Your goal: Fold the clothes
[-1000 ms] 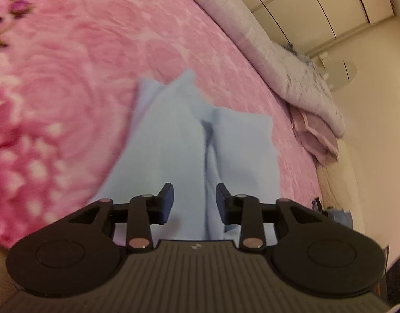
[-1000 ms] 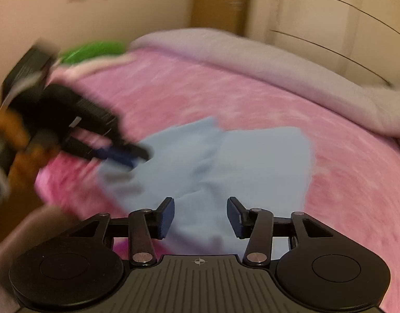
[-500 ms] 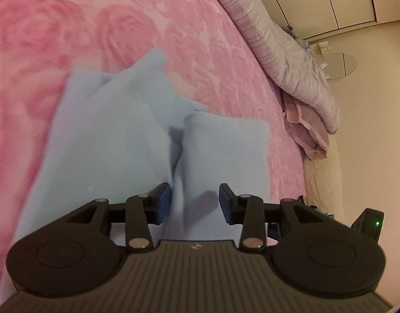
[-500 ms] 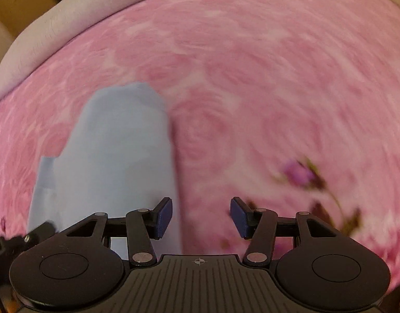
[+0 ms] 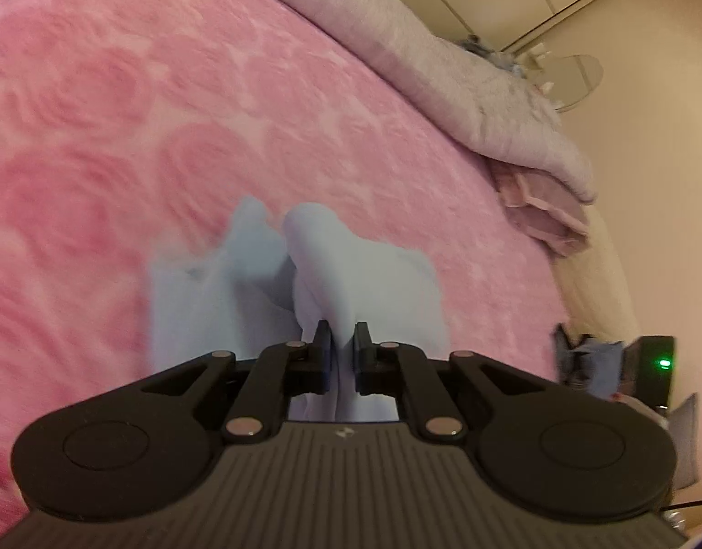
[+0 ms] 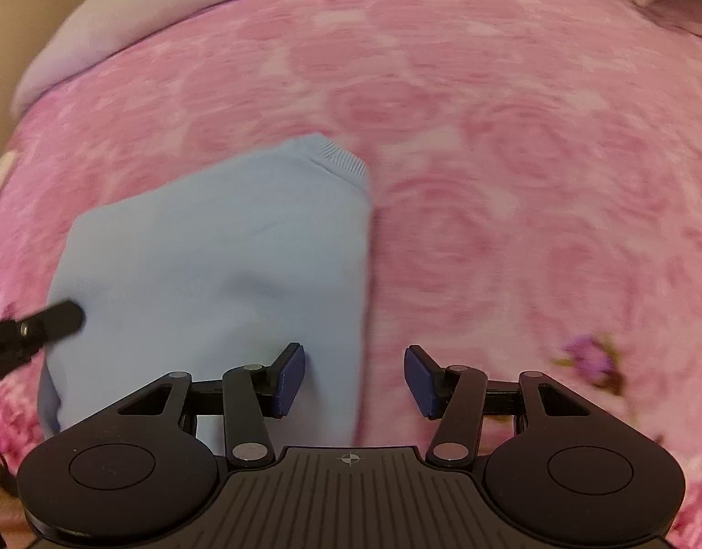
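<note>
Garment on pink floral bedspread.

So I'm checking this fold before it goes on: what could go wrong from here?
1. The left tool has just closed on a bunched ridge of the light blue garment; lifting may drag several layers and undo the fold.
2. The right tool hangs open over the garment's edge, holding nothing, so that side may slide on the pink bedspread.

No readable text, labels, brands or numbers anywhere; only small crosshair mark on each camera housing.
</note>
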Available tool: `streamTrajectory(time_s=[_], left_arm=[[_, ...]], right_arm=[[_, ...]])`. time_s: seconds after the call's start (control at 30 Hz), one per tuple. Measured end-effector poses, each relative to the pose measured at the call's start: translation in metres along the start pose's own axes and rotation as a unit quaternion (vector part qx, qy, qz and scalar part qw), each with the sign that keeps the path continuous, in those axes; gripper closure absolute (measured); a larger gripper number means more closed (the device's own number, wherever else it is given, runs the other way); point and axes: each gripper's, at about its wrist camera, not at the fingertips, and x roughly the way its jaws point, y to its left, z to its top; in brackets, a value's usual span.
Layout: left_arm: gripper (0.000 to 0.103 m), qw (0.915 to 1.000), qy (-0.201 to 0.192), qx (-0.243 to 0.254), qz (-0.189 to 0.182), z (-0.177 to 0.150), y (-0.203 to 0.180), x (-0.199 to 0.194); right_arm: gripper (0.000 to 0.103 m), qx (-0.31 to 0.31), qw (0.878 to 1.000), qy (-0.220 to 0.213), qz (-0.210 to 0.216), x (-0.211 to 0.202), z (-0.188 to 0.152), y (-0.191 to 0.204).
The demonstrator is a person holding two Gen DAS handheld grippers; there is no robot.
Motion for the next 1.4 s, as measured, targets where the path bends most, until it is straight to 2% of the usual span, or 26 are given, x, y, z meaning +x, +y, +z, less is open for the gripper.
streamTrajectory(time_s=[0.07, 0.17, 0.37, 0.43, 0.5, 0.67, 0.77, 0.87, 1.1, 1.2, 1.27, 1.4], left_arm=[[0.097, 0.9999, 0.01, -0.007, 0.007, 0.002, 0.013, 0.001], [0.095, 0.9996, 0.021, -0.02, 0.006, -0.006, 0.03, 0.007], [0.086, 0.9984, 0.018, -0.053, 0.002, -0.017, 0.043, 0.01], [0.086, 0.9983, 0.02, -0.054, -0.002, -0.017, 0.044, 0.012], [0.092, 0.9989, 0.016, -0.043, -0.008, -0.017, 0.042, 0.01], [0.095, 0.9992, -0.018, -0.015, -0.034, -0.008, 0.031, -0.017], [0.095, 0.9995, -0.023, -0.006, -0.022, -0.006, 0.036, -0.029], [0.095, 0.9996, -0.018, -0.02, -0.01, -0.01, 0.052, -0.032], [0.095, 0.9993, -0.009, -0.036, 0.005, -0.015, 0.07, -0.02], [0.094, 0.9994, -0.005, -0.028, 0.018, -0.017, 0.07, -0.017], [0.089, 0.9992, -0.005, -0.034, 0.021, -0.019, 0.069, -0.018], [0.078, 0.996, -0.037, -0.076, 0.029, -0.033, 0.065, -0.052]], right_arm=[[0.05, -0.009, 1.0, 0.005, 0.014, 0.004, 0.0, 0.011], [0.05, -0.017, 1.0, 0.003, 0.0, 0.01, -0.002, 0.021], [0.05, -0.015, 1.0, -0.004, -0.002, 0.01, -0.006, 0.021], [0.05, -0.015, 1.0, -0.005, -0.002, 0.011, -0.006, 0.021], [0.05, -0.014, 1.0, -0.008, -0.002, 0.011, -0.007, 0.022], [0.05, -0.013, 1.0, -0.017, 0.013, 0.006, -0.007, 0.026], [0.05, -0.023, 0.999, -0.022, 0.023, 0.002, -0.008, 0.034], [0.05, -0.042, 0.999, -0.023, 0.024, 0.001, -0.011, 0.047], [0.05, -0.059, 0.998, -0.025, 0.018, 0.011, -0.021, 0.057], [0.05, -0.077, 0.996, -0.038, 0.013, 0.013, -0.028, 0.061], [0.049, -0.08, 0.995, -0.054, 0.013, 0.013, -0.033, 0.059], [0.049, -0.05, 0.992, -0.109, 0.044, -0.011, -0.053, 0.04]])
